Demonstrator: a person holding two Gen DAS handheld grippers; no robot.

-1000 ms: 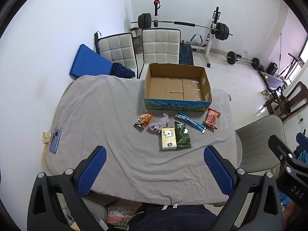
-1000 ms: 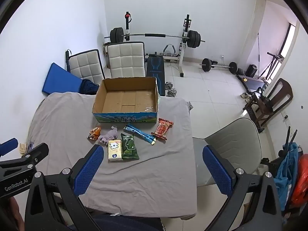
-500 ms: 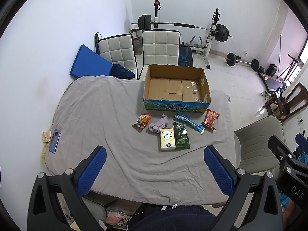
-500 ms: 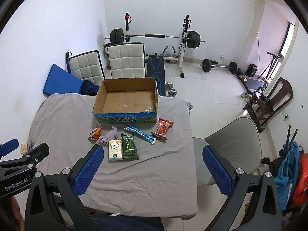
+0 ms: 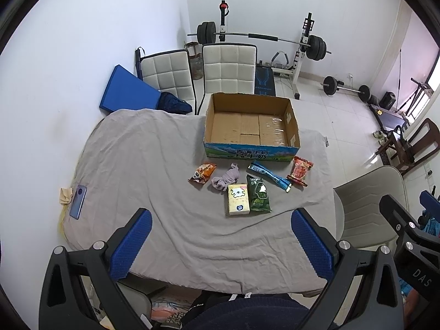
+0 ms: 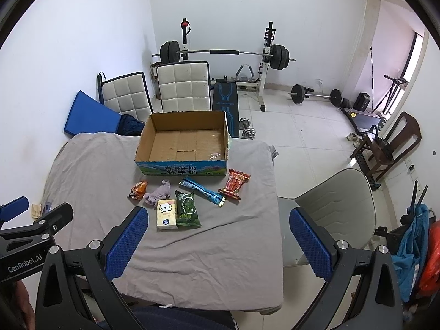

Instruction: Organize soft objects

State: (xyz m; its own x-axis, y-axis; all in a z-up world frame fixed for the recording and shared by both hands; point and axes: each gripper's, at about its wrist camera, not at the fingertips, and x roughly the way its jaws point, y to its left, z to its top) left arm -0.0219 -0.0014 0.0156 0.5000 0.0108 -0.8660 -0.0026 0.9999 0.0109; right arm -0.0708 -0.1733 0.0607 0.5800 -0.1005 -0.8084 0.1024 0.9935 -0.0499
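Left gripper and right gripper both hang above the near edge of the desk, jaws spread wide, nothing held. Cardboard box sits open at the far side. In front of it, a loose row: orange snack bag, purple sock, tissue pack touching green packet, blue wrapper, red packet. Phone lies at the left edge.
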